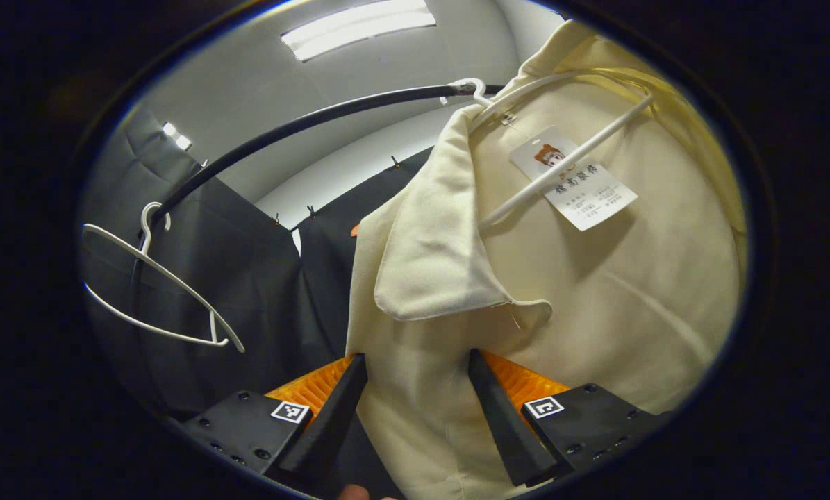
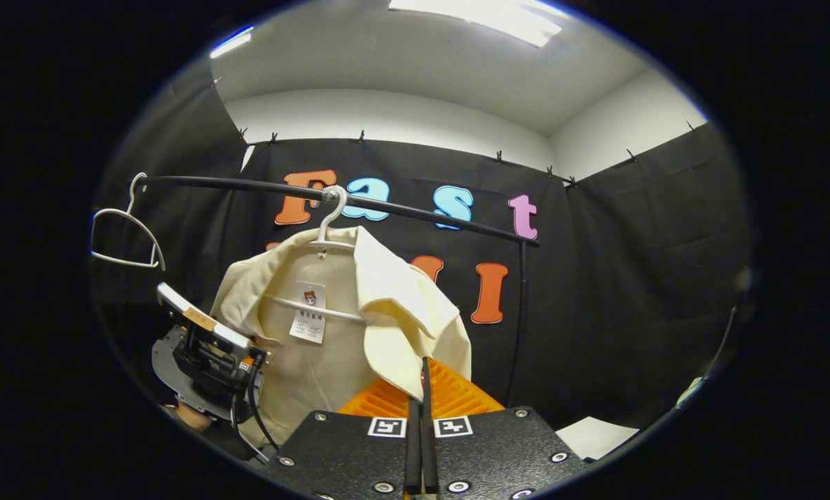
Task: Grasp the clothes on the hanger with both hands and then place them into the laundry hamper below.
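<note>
Cream shirt hangs lengthwise down from white hanger on black rail, open front toward cameras. Left gripper fingers spread around its front edge; right gripper fingers pressed together just below the hem, whether they pinch cloth I cannot tell

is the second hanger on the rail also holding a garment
No, in the left gripper view the second hanger hangs bare on the rail, while the cream garment hangs on the other.
</note>
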The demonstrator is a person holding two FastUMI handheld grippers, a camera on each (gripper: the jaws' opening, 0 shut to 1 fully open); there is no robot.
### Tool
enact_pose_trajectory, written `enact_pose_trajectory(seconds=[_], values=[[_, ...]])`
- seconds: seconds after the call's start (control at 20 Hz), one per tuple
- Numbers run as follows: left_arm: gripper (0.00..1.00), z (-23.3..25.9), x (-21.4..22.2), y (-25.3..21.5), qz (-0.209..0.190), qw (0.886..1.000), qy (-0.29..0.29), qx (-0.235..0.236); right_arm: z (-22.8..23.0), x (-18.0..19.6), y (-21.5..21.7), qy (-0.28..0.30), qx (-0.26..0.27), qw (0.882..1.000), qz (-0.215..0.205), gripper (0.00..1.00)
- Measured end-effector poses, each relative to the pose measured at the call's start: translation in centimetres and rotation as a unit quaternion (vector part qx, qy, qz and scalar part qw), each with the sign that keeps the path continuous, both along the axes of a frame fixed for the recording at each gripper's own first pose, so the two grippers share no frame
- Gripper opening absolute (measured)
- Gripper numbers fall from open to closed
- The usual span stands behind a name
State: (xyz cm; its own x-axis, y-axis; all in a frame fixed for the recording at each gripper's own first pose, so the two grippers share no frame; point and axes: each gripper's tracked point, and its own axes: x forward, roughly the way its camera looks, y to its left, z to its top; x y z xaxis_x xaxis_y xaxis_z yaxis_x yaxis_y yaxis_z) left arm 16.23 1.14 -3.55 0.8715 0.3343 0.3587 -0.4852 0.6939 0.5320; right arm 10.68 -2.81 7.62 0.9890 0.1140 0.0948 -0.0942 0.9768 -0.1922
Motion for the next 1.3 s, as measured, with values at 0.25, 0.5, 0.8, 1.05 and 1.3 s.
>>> enact_pose_trajectory(seconds=[0.25, 0.5, 0.8, 1.05, 1.3], values=[[0.84, 1.6, -0.4, 1.6, -0.018, 1.000, 0.011, -0.005, -0.4, -1.0, 0.9, -0.001, 0.002, 1.000, 0.009, 0.00], [0.14, 2.8, -0.8, 1.2, -0.088, 0.993, 0.031, -0.078, -0.2, -1.6, 1.2, -0.008, 0.001, 1.000, 0.011, 0.01], [0.09, 7.9, -2.8, 3.2, -0.079, 0.993, -0.015, -0.082, 1.9, -2.3, -0.2, -0.039, 0.002, 0.999, -0.013, 0.01], [0.09, 10.7, -2.0, 5.0, -0.050, 0.998, -0.033, -0.033, 6.5, -1.7, -4.1, -0.091, 0.007, 0.994, -0.065, 0.00], [0.09, 13.8, 0.0, 5.8, -0.042, 0.997, -0.057, -0.005, 11.1, 0.6, -7.1, -0.130, -0.005, 0.987, -0.098, 0.00]])
